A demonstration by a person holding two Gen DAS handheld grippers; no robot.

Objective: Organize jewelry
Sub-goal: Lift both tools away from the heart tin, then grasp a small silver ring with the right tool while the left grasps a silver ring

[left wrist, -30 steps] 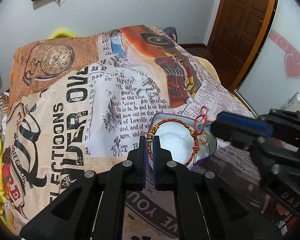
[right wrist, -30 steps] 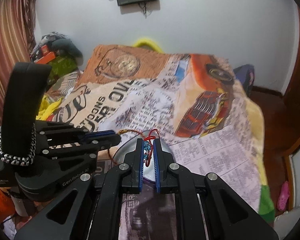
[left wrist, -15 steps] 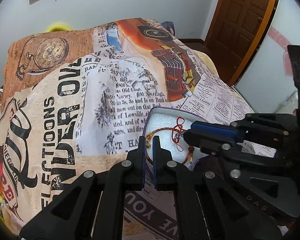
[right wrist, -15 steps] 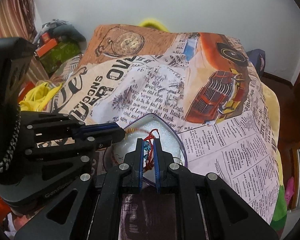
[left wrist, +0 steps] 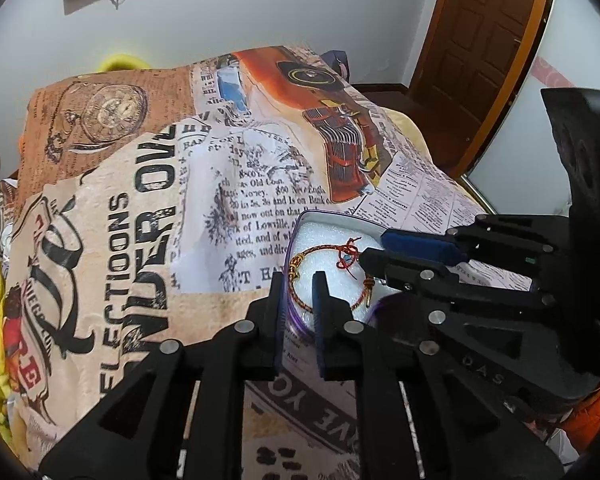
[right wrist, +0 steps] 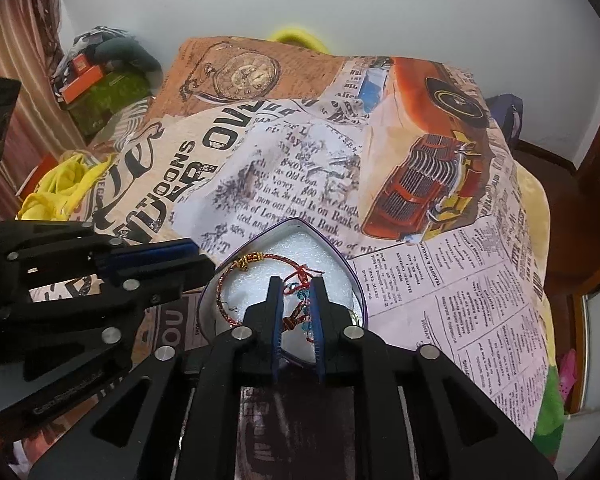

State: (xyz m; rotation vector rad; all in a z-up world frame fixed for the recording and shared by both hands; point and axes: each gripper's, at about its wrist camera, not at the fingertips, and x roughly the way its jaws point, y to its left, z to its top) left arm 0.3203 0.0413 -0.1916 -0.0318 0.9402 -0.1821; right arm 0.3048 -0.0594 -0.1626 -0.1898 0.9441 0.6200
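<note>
Item: red-and-gold cord bracelet [right wrist: 236, 280], now lying on foam inside heart-shaped tin [right wrist: 332, 248] on bed. Left gripper [left wrist: 299, 280] and right gripper [right wrist: 295, 286]: jaws newly parted, released. Placement apparently complete.

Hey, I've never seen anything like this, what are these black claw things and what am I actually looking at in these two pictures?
Those black claws are two hand-held grippers; a person holds one in each hand, and each carries a wide-angle camera looking along its fingers. One picture is from the left gripper, the other from the right gripper; each also sees the other at its side. Below them is a bed with a newspaper-print blanket. On it sits a small tin lined with white foam, with a red-and-gold cord bracelet lying in it. Both grippers are slightly open around the bracelet and hold nothing.
</note>
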